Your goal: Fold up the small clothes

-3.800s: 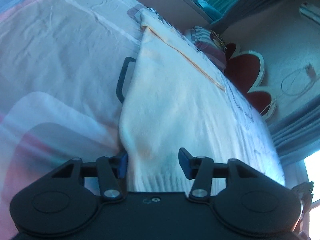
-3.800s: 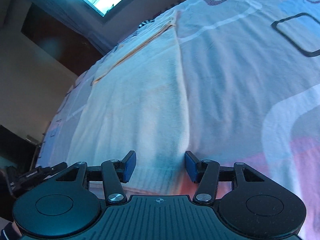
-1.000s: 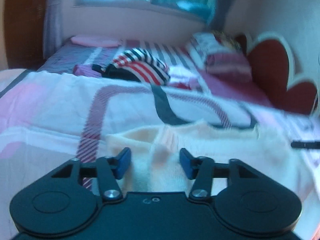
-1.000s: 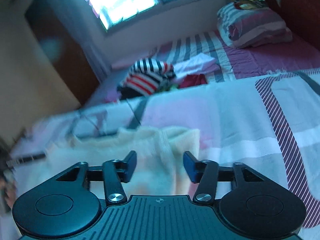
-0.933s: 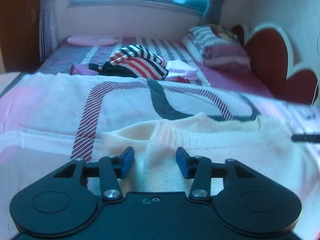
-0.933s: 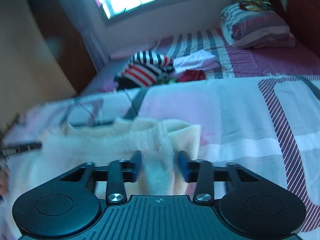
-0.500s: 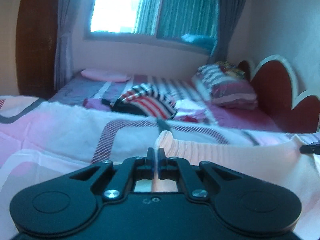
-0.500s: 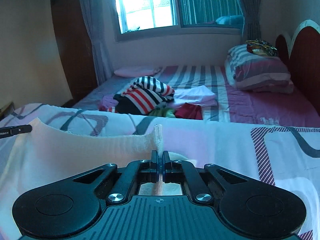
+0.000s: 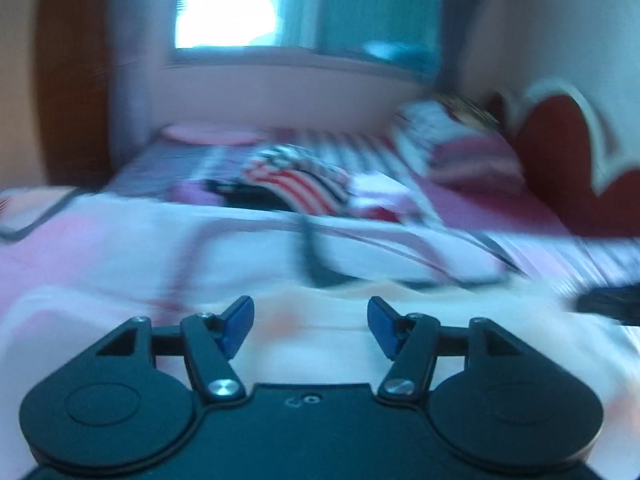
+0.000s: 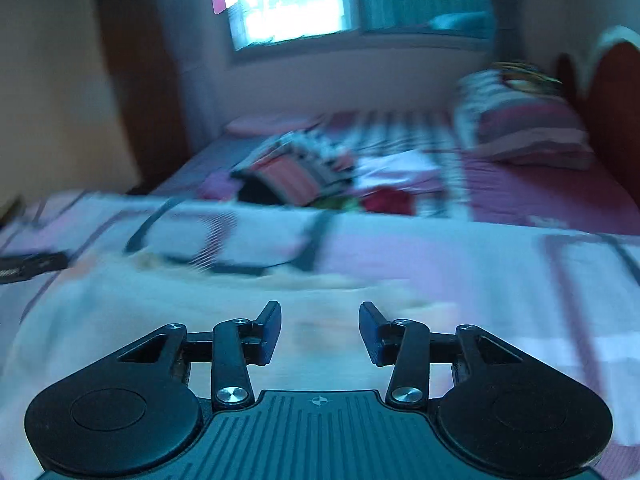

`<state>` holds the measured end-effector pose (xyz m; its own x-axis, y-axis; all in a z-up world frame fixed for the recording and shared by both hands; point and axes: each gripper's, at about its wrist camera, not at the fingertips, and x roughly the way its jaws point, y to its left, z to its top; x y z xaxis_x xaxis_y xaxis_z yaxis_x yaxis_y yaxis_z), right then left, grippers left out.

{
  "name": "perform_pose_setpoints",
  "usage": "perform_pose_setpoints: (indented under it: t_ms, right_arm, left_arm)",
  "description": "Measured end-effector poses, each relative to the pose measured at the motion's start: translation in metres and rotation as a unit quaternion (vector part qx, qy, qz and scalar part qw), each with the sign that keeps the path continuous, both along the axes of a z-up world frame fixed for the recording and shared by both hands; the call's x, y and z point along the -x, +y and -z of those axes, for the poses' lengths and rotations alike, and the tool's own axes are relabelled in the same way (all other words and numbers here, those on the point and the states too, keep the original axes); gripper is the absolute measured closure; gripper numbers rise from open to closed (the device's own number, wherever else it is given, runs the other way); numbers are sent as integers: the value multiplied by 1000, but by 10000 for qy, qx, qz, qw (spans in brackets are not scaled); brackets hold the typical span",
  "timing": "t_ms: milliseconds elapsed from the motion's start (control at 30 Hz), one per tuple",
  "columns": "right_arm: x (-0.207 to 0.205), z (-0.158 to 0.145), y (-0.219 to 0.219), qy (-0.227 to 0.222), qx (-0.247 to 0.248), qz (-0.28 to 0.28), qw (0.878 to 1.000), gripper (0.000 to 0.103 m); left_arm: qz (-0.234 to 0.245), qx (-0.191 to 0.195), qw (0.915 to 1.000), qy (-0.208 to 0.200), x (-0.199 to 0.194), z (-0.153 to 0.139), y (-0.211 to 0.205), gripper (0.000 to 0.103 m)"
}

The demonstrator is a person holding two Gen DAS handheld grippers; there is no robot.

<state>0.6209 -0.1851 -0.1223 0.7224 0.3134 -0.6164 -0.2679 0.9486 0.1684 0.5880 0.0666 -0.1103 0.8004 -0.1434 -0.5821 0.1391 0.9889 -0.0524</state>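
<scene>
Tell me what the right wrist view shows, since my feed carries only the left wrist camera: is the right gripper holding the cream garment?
Observer: No. The right gripper has its jaws open over the cream garment, nothing between them.
Operator: Anything beside the striped clothes that I can't make out?
Observer: A dark red garment with a green bit beside it, right of the striped clothes.
Operator: And my gripper?
Observer: The left gripper shows at the garment's far left edge.
</scene>
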Motion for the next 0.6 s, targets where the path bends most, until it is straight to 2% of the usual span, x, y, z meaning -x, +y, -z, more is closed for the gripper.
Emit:
perform_pose_setpoints:
  t_ms: [100,167,233,300,367,433,500,533,600]
  right_arm:
    - [-3,5,45,33,-1,-476,9989,59]
    - [-4,11,66,57,226,-699,9973,59]
    - [-1,16,69,-30,521,-877,9948,59]
    - [1,21,47,-130,753,-598,9953,59]
    - [-3,29,6,-22,945,140,9954,59]
    - [-7,36,-22,147,478,160,9986,59]
    - [-9,30,-12,123,713,105,9973,59]
    - [-8,25,-8,66,708,193,9973,59]
    - [7,10,-4,-115,319,264,9991,59]
  left_arm:
    - [473,-138,9987,158,-4,10,-40,40]
    - [503,-160,9982,294,-7,20,-43,38]
    - [361,-269,9988,209,-5,27,-28,33]
    - [40,-381,9992,149,1,30,0,31]
    - [-224,-493,9985,95,6,35,19,28]
    - [-152,-344,9993,82,5,36,28,26]
    - [-274,-377,9989,52,6,32,28,29]
    - [-332,-443,9985,-17,9,27,24,34]
    - [-235,-386,9987,-225,26,17,13,34]
